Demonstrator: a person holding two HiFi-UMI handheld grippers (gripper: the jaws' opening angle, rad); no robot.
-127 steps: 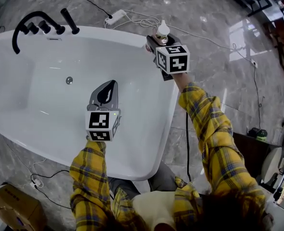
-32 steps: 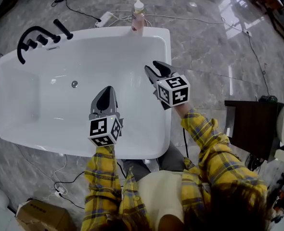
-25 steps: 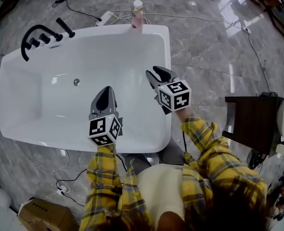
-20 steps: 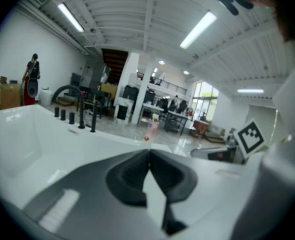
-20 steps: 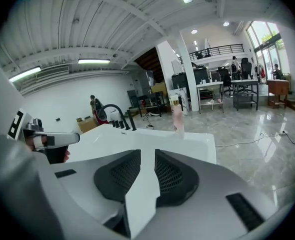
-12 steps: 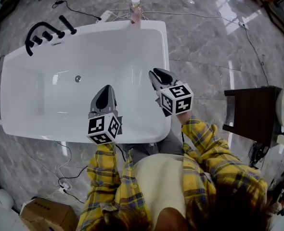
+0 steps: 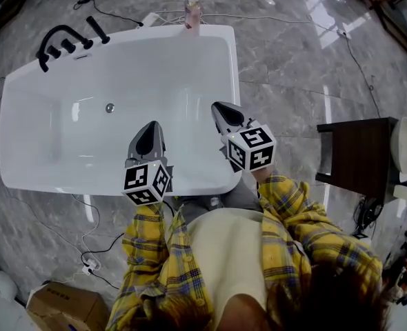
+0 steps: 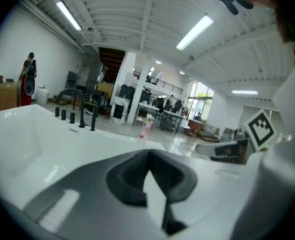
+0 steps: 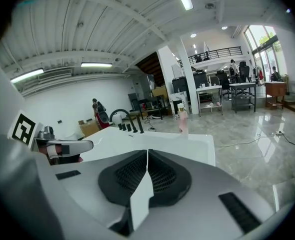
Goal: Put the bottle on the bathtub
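Bottle [image 7: 192,9] stands on the bathtub [image 7: 232,81] rim, so we hold left gripper [image 7: 152,126] and just-closed right gripper [image 7: 221,107] shut, empty.

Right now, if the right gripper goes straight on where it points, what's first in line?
Probably the bathtub: the right gripper, jaws just closed on nothing, aims down at its white rim or inner wall. The bottle stands beyond, slightly right of that line.

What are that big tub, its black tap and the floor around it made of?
Bathtub: glossy white with soft highlights, probably acrylic or enamel; the look does not settle which.
Tap: matte black with hardly any shine, likely coated metal.
Floor: grey veined slabs with seams and bright reflections, so polished marble or stone-look tile.
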